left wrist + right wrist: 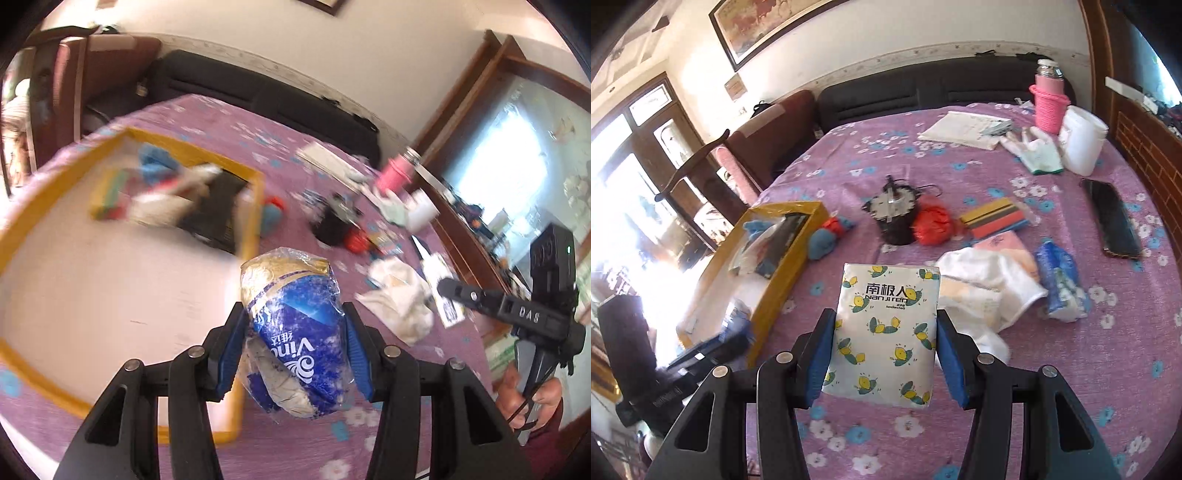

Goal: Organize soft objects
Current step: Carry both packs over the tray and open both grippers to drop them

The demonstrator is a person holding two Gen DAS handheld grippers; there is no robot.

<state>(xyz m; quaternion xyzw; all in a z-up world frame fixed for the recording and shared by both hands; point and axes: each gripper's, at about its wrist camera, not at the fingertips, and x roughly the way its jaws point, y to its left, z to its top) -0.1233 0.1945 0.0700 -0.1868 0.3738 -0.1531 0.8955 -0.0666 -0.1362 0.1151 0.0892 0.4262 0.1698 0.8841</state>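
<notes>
My left gripper (293, 345) is shut on a blue and gold tissue pack (291, 325) in crinkled plastic, held in the air just off the right edge of a yellow-rimmed box (255, 218). Inside that box lie blurred soft items (159, 192). My right gripper (886, 347) is shut on a white tissue pack with a lemon print (886, 332), lifted over the purple flowered bedspread (1071, 369). The same yellow-rimmed box (783, 258) lies to its left. A white towel (982, 288) and a blue wrapped pack (1060, 280) rest on the bedspread to the right.
On the bed lie a black pot (894, 218), a red bag (932, 225), a blue and red plush toy (827, 236), coloured sponges (997, 218), a phone (1112, 218), gloves (1038, 151), a white tub (1080, 140) and a pink bottle (1049, 99). A dark headboard (923, 96) stands behind.
</notes>
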